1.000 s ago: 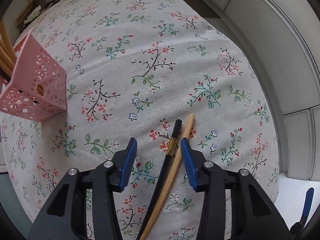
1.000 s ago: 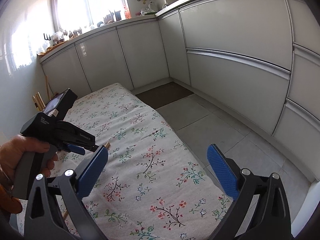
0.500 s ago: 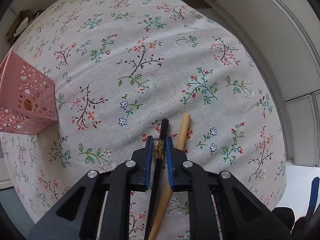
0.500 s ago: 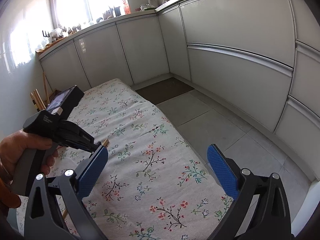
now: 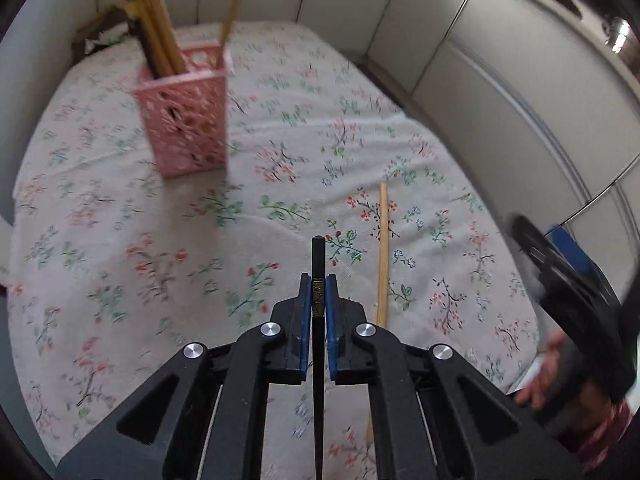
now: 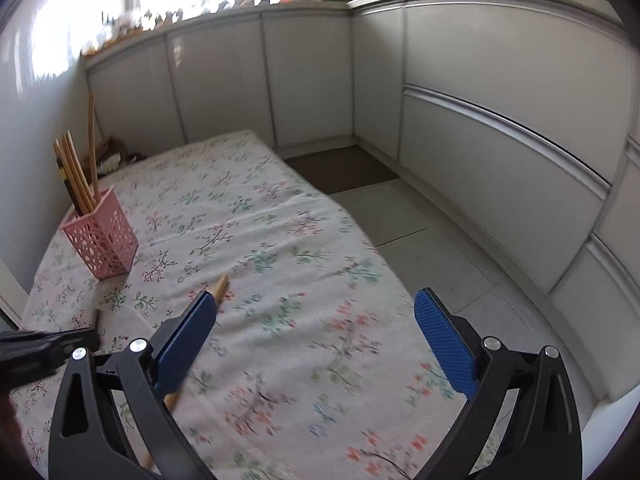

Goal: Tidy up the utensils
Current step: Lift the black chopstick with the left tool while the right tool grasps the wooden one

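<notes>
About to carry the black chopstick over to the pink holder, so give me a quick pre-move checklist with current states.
1. Left claw shut on the black chopstick: ok, pads press it from both sides.
2. Chopstick lifted off the tablecloth: cannot tell from this angle.
3. Pink holder upright: ok, standing on the cloth with chopsticks already inside.
4. Room in the holder: cannot tell; the bundle leans to one corner, but the opening is blurred.
5. Right claw clear of the route: ok, open, empty, off to the side.
6. Wooden chopstick left behind: ok, lying on the cloth beside the claw, not caught.
</notes>
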Demonstrator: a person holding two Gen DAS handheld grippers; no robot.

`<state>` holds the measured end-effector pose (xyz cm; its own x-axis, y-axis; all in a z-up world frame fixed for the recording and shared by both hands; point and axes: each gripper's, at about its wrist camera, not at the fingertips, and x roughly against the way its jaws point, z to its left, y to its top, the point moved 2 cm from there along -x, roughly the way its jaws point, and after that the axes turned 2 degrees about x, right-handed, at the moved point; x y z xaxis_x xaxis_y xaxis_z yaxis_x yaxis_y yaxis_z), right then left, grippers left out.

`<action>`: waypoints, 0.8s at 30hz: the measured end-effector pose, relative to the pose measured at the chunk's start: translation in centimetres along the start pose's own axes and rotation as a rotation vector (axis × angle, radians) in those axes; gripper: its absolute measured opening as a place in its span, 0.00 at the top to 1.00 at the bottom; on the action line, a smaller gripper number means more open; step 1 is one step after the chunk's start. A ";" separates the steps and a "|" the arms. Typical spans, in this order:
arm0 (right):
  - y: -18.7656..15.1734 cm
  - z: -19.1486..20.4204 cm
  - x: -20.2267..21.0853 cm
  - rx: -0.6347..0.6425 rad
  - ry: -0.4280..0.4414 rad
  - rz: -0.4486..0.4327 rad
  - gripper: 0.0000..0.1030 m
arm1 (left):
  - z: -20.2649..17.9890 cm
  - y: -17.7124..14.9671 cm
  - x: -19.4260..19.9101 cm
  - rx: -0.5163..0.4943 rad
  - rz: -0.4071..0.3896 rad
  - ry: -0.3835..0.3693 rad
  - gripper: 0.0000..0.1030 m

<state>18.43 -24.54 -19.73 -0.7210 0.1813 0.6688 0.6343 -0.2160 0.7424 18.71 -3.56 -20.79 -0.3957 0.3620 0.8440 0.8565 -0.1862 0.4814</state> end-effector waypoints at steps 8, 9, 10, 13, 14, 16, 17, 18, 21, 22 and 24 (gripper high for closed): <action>2.5 6.0 -7.3 -0.033 0.063 0.288 0.06 | 2.2 -1.7 8.3 -0.003 -0.188 -0.012 0.94; 2.6 6.2 -8.2 -0.064 0.076 0.330 0.06 | 2.4 -1.7 8.8 0.000 -0.203 -0.011 0.94; 2.6 6.3 -8.9 -0.089 0.090 0.378 0.07 | 2.7 -1.7 9.3 0.005 -0.217 -0.007 0.94; 2.0 6.6 -10.9 -0.166 0.136 0.507 0.17 | 3.3 -1.6 10.0 0.021 -0.247 -0.003 0.94; 1.7 6.8 -11.5 -0.181 0.141 0.540 0.19 | 3.4 -1.6 10.0 0.025 -0.253 -0.002 0.94; 1.0 7.2 -12.4 -0.169 0.145 0.601 0.36 | 3.4 -1.6 9.9 0.033 -0.259 -0.004 0.94; 1.1 7.5 -12.3 -0.153 0.133 0.589 0.37 | 3.3 -1.6 9.9 0.031 -0.259 -0.006 0.94; 1.2 7.7 -12.4 -0.140 0.132 0.587 0.47 | 3.3 -1.6 10.0 0.026 -0.260 -0.006 0.94; 1.4 7.9 -12.9 -0.130 0.128 0.609 0.73 | 3.0 -1.9 10.6 0.015 -0.268 -0.007 0.94; 1.5 7.8 -13.1 -0.135 0.124 0.620 0.88 | 2.9 -1.9 10.6 0.014 -0.269 -0.009 0.94; 1.5 7.1 -13.3 -0.179 0.146 0.631 0.91 | 2.9 -1.9 10.6 0.018 -0.271 -0.006 0.94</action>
<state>30.93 -20.43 -27.26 -0.2659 -0.1611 0.9504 0.8994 -0.3963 0.1844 13.84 3.27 -13.47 -0.6093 0.4013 0.6838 0.7256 -0.0655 0.6850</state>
